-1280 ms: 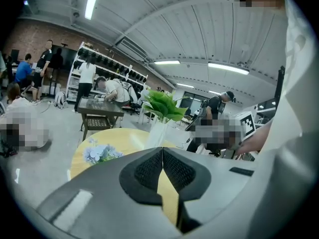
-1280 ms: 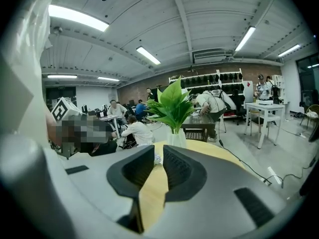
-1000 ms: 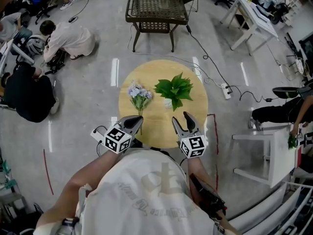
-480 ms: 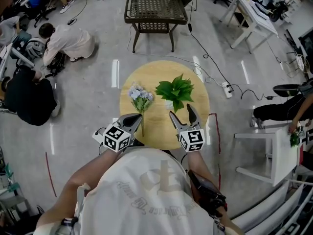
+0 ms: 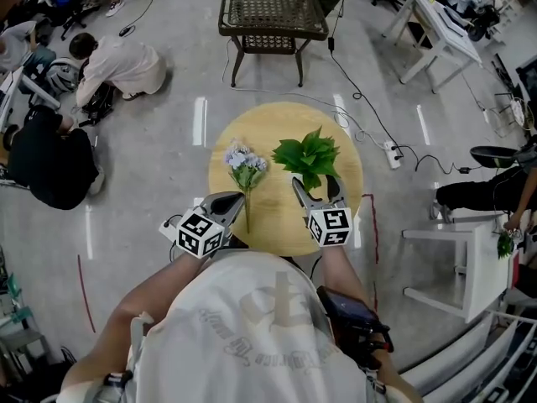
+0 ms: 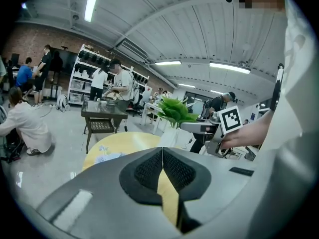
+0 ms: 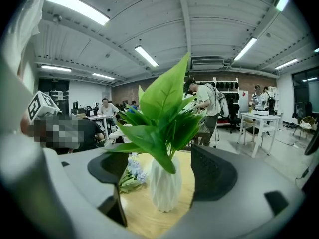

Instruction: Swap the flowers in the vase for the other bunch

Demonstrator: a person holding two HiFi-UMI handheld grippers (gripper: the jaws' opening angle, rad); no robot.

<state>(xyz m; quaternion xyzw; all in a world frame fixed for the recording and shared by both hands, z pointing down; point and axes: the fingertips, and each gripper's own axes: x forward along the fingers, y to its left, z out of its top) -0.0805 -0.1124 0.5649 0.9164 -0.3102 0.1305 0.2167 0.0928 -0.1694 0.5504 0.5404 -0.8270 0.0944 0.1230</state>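
A round wooden table (image 5: pixel 252 133) with a pale, bare top stands on a grey concrete floor (image 5: pixel 151 191) marked with short white tape strips. On the table, right of its centre, a white faceted vase (image 7: pixel 166 185) stands upright holding the green leafy bunch (image 5: pixel 309 154). Left of the table's centre the blue flower bunch (image 5: pixel 243 161) lies flat, stem toward the table's near edge.

At that near edge the right gripper (image 5: pixel 315 180) has just been opening its jaws. They now stand wide apart with the vase between them, the pads clear of it. The left gripper (image 5: pixel 231 204), at the table's near left edge, is clenched on nothing, just beside the blue bunch's stem.

Beyond the table's far edge stands a dark lattice side table (image 5: pixel 273 11). Off the table's left, people (image 5: pixel 117 65) crouch on the floor. Off its right edge lie a power strip (image 5: pixel 388 154) and cables.
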